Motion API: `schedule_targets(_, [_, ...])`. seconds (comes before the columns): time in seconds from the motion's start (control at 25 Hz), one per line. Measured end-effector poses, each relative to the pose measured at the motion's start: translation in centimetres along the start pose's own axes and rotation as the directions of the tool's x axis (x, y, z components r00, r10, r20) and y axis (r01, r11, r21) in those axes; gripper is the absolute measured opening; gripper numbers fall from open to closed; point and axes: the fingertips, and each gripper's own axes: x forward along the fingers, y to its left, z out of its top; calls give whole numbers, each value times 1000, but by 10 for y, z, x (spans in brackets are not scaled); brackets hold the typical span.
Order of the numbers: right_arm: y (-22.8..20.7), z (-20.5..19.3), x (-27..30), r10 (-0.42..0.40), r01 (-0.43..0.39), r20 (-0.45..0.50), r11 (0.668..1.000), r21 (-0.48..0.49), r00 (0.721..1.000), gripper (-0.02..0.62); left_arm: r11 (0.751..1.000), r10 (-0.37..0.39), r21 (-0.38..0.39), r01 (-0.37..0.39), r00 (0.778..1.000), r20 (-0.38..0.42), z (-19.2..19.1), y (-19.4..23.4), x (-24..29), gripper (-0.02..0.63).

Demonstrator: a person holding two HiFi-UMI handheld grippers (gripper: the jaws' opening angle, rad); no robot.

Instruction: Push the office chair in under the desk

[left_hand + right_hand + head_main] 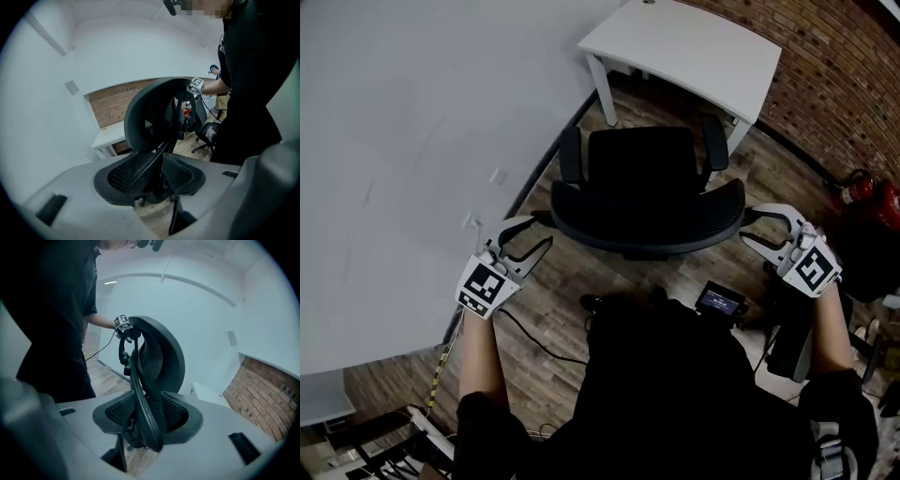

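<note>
Over by the brick wall (pixel 825 84): the white counter (pixel 684 47) stands in the corner, with room under it for a chair.
Chair: the black office chair (pixel 642 183) is on the wood floor (pixel 572 309), close to the counter but not under it. Its seat faces the counter, so I think it only has to roll straight in.
Chair back: the curved top edge (pixel 647 239) is the side nearest the person. That is why both hands are there.
Left tongs (pixel 540 232): wide apart, at the left end of the chair back. The thin edge runs between the two halves, but they do not squeeze it.
Right tongs (pixel 747 225): wide apart too, at the right end, with the edge between them and no squeeze.
Why one at each end: I think it is so the chair goes straight and does not spin.
Watch out: the counter leg (pixel 605 94) is near the chair's left arm and could get bumped.
</note>
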Motion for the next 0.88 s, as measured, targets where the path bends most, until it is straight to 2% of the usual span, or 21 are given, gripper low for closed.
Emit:
schedule_targets(0.16, [7,-15,1,104,-105,-57,994,-15,993,206,987,-65,137,83,988,-137,-9,-1,9,200])
schedule_targets(0.28, [9,-22,8,140,-142,-72,989,-30,988,221,967,-118,193,169,961,-250,-24,-2,22,207])
schedule_targets(0.4, [6,-36,18,171,-181,-150,982,-57,974,232,942,-152,236,237,932,-328,-35,1,34,207])
schedule_targets(0.68, [0,-56,28,192,-223,-226,968,-120,955,221,901,-186,263,346,853,-487,-65,3,46,207])
schedule_targets(0.88, [4,-58,37,235,-281,-258,946,-159,937,193,885,-196,279,373,841,-504,-71,4,53,207])
